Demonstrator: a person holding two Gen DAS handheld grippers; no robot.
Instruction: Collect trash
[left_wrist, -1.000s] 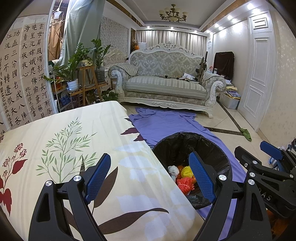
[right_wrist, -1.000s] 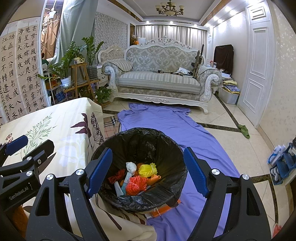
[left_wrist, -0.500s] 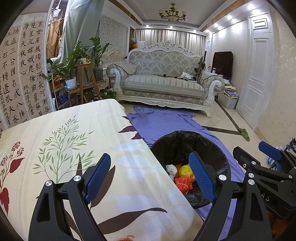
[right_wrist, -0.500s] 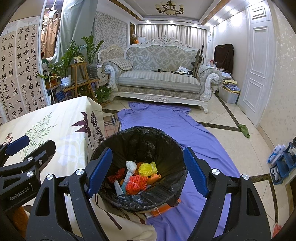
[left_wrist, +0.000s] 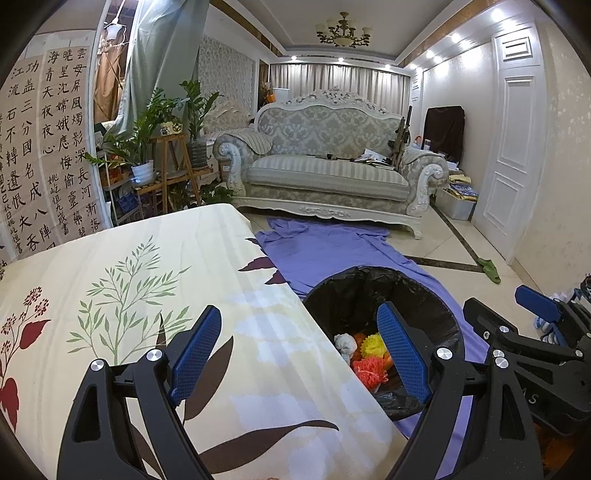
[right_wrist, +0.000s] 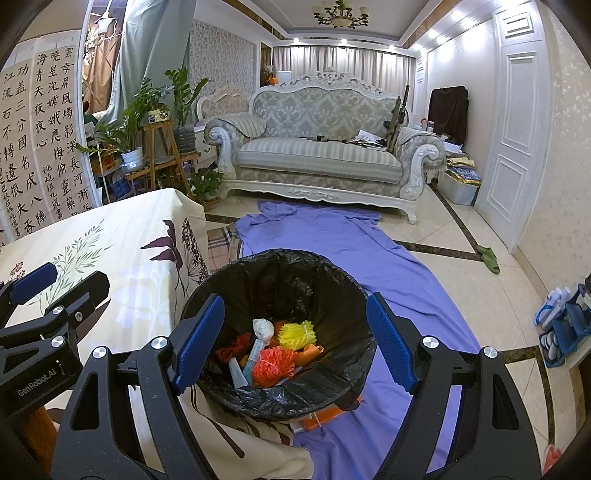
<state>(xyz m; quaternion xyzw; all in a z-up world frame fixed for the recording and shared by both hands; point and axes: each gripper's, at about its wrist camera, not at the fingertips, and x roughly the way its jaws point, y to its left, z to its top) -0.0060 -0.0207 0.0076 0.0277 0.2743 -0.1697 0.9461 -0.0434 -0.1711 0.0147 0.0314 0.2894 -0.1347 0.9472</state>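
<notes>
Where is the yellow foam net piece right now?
In the right wrist view, the yellow foam net piece lies inside the black-lined trash bin, behind the orange-red foam net and right of the white crumpled wad; the bin stands on the purple sheet.

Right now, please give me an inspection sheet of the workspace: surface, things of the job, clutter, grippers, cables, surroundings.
Surface: table under a cream floral cloth; nothing seen lying on the visible part.
Job's things: trash bin with black liner, beside the table on the purple sheet; inside lie an orange mesh ball, a yellow mesh ball, a white wad and a tube.
Clutter: orange flat item under the bin's edge; green slippers on the floor.
Grippers: left gripper open, empty, over the table edge; right gripper open, empty, above the bin.
Cables: nothing seen.
Surroundings: sofa, potted plants, calligraphy panels, white door.
</notes>
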